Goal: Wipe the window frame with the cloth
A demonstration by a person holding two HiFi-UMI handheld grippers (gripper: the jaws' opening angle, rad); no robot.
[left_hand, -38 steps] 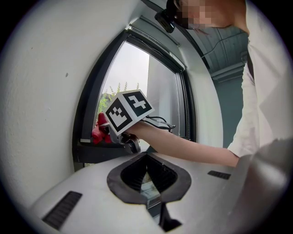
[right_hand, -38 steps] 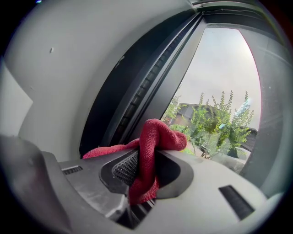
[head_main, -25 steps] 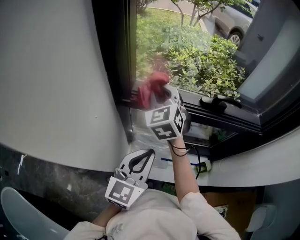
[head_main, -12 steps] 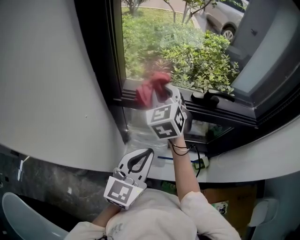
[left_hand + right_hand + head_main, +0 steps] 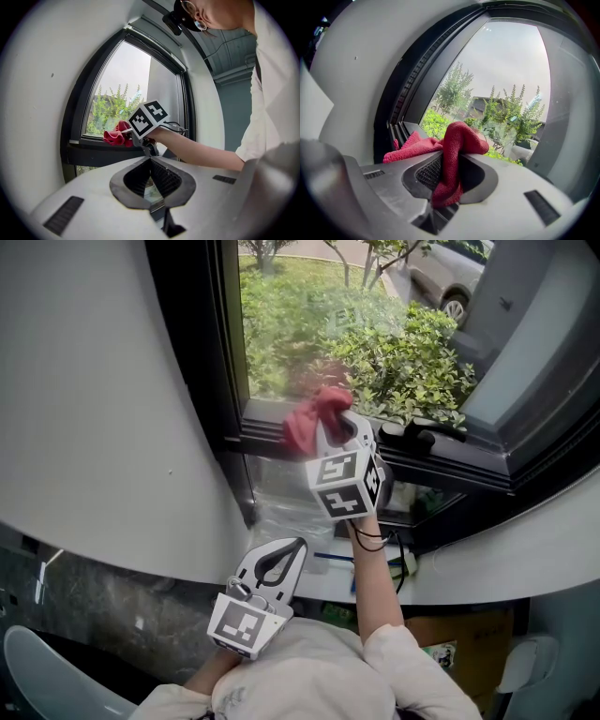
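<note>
A red cloth (image 5: pixel 313 418) is bunched against the lower rail of the dark window frame (image 5: pixel 251 430), with my right gripper (image 5: pixel 345 434) shut on it. In the right gripper view the cloth (image 5: pixel 450 154) hangs folded between the jaws and spills left onto the frame's track (image 5: pixel 396 129). My left gripper (image 5: pixel 278 563) is held low, near the person's chest, shut with nothing in it. The left gripper view shows its jaws (image 5: pixel 151 161) together, and beyond them the cloth (image 5: pixel 116 136) on the sill.
A curved white wall (image 5: pixel 103 409) stands left of the window. An opened sash with a black handle (image 5: pixel 424 437) lies right of the cloth. Green shrubs (image 5: pixel 398 362) and a parked car (image 5: pixel 441 277) are outside. A white ledge (image 5: pixel 487 563) runs below.
The right gripper has slid the cloth a little to the right along the lower rail of the frame. The left gripper has stayed where it was.
</note>
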